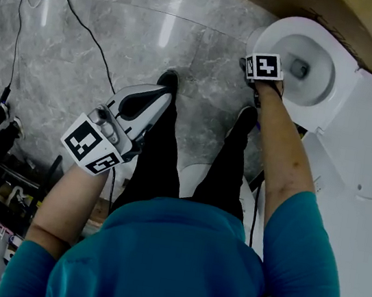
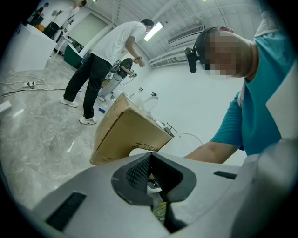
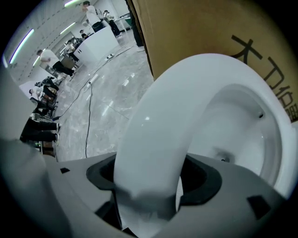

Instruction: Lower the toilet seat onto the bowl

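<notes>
The toilet seat (image 1: 287,28) is the white ring at the upper right of my head view, lying over the bowl (image 1: 309,74), just beside a cardboard box (image 1: 318,6). Through the right gripper view the seat (image 3: 158,121) fills the middle of the frame, with the bowl (image 3: 242,125) opening behind it. From that wide-angle view I cannot say whether the ring rests fully on the porcelain or sits slightly above it.

My right gripper (image 1: 257,68) is at the near front edge of the ring. Its own camera shows the right gripper (image 3: 149,186) with a dark pad on either side of the seat's front curve, clamped on it. My right forearm reaches out over the floor toward it.

The left gripper (image 1: 155,98) hangs low at my left side, well apart from the toilet, above my black trouser leg. In its view the left gripper (image 2: 151,176) has its pads drawn together with nothing between them. It looks past the box (image 2: 121,135) to a person in a white shirt (image 2: 109,51) bending over equipment.

A black cable (image 1: 86,26) trails across the grey marble floor (image 1: 133,39).
</notes>
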Action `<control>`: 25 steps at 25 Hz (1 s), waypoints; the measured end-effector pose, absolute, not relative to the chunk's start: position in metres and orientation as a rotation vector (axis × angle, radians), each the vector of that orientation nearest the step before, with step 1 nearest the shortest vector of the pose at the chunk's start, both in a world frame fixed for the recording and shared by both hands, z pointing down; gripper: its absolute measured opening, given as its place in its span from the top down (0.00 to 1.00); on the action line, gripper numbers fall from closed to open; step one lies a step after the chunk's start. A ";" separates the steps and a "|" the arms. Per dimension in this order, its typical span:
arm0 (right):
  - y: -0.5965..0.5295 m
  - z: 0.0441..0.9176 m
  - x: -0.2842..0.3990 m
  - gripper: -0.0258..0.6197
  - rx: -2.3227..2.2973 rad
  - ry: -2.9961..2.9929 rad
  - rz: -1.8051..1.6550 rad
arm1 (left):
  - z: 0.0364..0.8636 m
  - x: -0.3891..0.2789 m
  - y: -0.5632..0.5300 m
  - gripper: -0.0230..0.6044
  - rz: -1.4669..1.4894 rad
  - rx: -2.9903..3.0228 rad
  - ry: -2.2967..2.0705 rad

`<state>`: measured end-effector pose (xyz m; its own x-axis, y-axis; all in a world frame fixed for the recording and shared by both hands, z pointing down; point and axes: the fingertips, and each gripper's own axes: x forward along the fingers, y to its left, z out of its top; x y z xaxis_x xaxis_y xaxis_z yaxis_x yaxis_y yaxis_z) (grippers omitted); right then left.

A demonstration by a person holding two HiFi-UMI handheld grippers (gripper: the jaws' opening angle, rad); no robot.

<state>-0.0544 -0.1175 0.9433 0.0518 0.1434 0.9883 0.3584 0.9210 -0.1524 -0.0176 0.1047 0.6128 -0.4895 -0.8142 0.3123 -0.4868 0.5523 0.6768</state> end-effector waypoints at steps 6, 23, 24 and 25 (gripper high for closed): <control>-0.120 0.927 -0.053 0.44 -0.426 -1.556 -0.144 | 0.603 -0.018 0.099 0.96 -0.668 1.052 -2.177; -0.150 0.845 -0.064 0.44 -0.429 -1.687 -0.045 | 0.549 -0.018 0.058 0.96 -0.572 1.125 -2.220; -0.153 0.839 -0.064 0.44 -0.435 -1.697 -0.037 | 0.545 -0.019 0.055 0.96 -0.564 1.129 -2.225; -0.156 0.832 -0.065 0.44 -0.441 -1.708 -0.027 | 0.541 -0.020 0.051 0.96 -0.558 1.132 -2.230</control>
